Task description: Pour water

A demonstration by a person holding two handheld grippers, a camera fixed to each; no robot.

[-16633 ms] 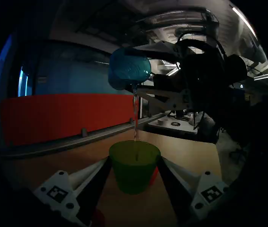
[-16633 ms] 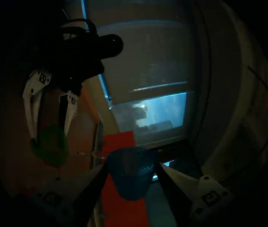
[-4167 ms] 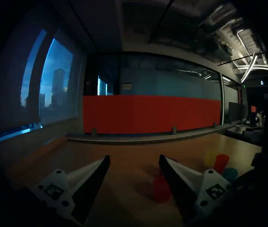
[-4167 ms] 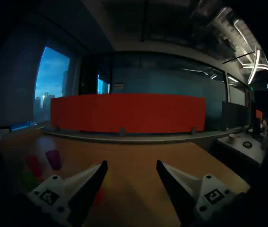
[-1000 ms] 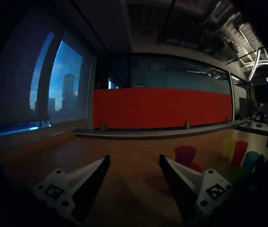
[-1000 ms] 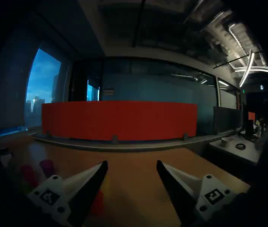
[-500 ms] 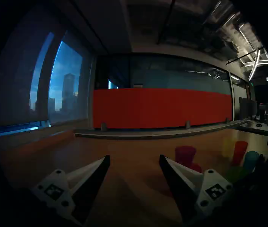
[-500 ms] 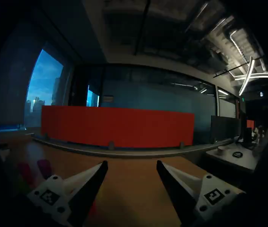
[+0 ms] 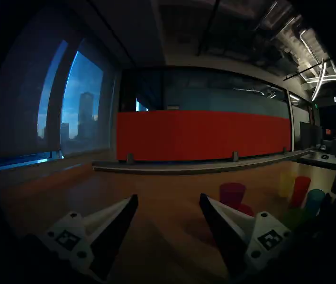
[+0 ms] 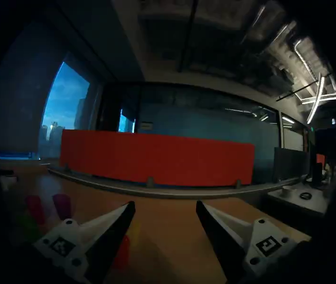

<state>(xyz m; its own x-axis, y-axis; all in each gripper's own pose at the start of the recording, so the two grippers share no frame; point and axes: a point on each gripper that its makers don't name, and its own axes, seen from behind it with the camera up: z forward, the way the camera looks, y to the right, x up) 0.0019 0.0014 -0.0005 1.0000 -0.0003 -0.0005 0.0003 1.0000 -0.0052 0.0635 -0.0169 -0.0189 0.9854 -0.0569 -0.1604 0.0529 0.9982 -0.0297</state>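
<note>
– state of the left gripper (image 9: 168, 210)?
– jaws spread wide, nothing between them. it hangs over the wooden desk (image 9: 168, 187), fingers level, aimed at the red partition (image 9: 201, 135) along the desk's far edge.
– and the right gripper (image 10: 164, 213)?
– likewise wide open and empty, above the desk, facing that partition.
– location of the cups?
– in the left gripper view they form a cluster toward the desk's right-hand edge, well short of the far edge. it holds a magenta cup (image 9: 232, 193), a yellow cup (image 9: 286, 183), a red cup (image 9: 301, 188) and a teal cup (image 9: 314, 201). a green cup (image 9: 293, 217) is partly hidden behind the gripper's right-hand finger.
– the right gripper view?
– a purple cup (image 10: 63, 205) and a pink cup (image 10: 35, 208) stand side by side toward the desk's left-hand edge, dim and blurred.
– orientation?
– every cup noted stands upright, long axis vertical, mouth up, rim wider than base. none is touched by either gripper.
– water?
– the light is too dim to tell whether any cup holds some.
</note>
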